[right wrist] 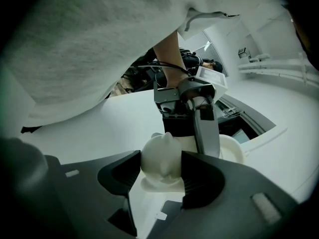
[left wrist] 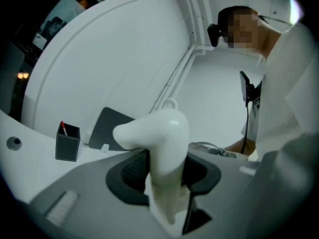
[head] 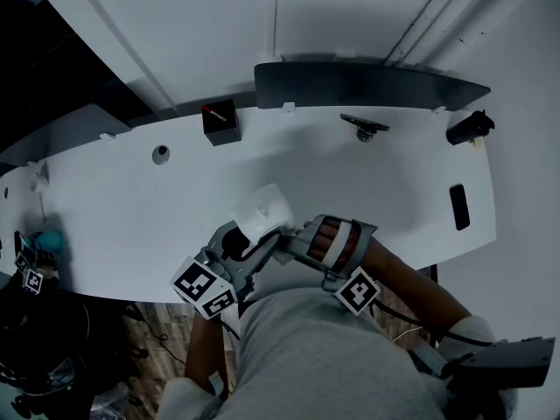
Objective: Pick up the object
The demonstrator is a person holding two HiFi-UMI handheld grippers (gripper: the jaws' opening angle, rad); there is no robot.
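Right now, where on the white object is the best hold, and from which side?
Likely the narrow stem of the white object, under its bulging head, coming in level from the near table edge like the left gripper: the head overhangs the fingers, resisting slip.

Dim, cool light falls over a long white table [head: 131,208] with rounded ends. Along its far edge stands a dark grey panel [head: 367,84], and just left of it a small black box [head: 220,122] holds a red-tipped pen. Behind is a pale wall [head: 219,24] crossed by thin rails. Below the table's near edge there's brown plank floor [head: 153,331]. A flat black slab [head: 458,206] lies near the right end.
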